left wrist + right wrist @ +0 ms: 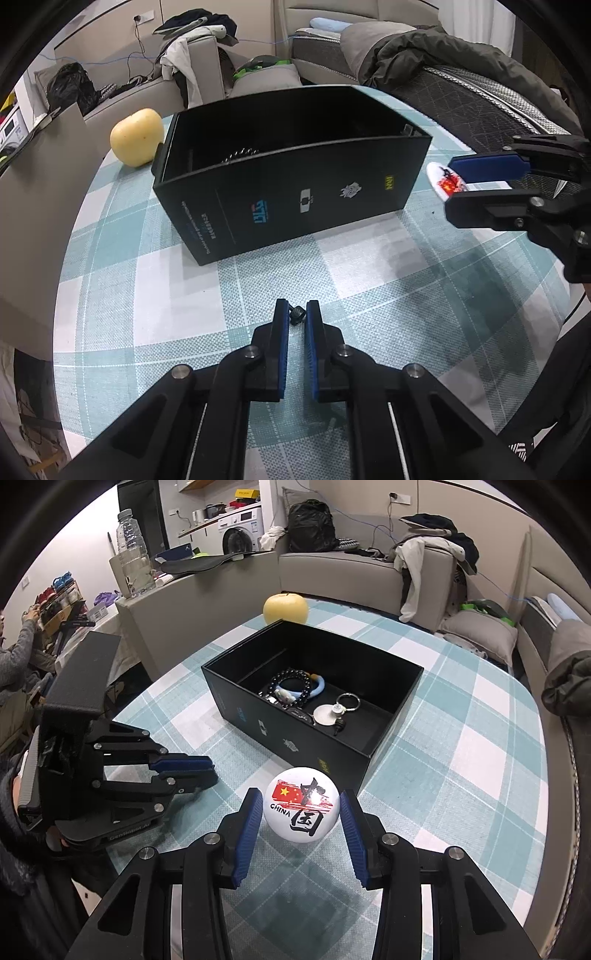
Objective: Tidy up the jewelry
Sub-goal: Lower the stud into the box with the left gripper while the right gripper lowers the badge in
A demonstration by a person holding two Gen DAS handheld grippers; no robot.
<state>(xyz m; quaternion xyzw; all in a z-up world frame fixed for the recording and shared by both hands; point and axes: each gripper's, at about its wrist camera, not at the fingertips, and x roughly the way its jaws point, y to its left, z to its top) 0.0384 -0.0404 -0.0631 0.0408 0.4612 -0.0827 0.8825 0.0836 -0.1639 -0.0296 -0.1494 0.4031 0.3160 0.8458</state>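
An open black box point(369, 734) stands on the checked tablecloth; inside lie a black bead bracelet point(291, 686), a light blue ring-shaped piece point(320, 686) and a key ring with a round disc point(334, 710). The box also shows in the left wrist view point(295, 192). My right gripper point(301, 806) is shut on a round white China flag badge point(301, 805), held just in front of the box's near corner; it also shows in the left wrist view point(448, 188). My left gripper point(297, 314) is shut on a small dark piece of jewelry point(296, 314) low over the cloth, and appears at the left in the right wrist view point(207, 771).
A yellow apple point(285, 608) sits behind the box, also seen in the left wrist view point(137, 137). The round table's edge point(532, 701) curves at the right. A grey sofa point(369, 576) with clothes and a water bottle point(131, 550) stand beyond the table.
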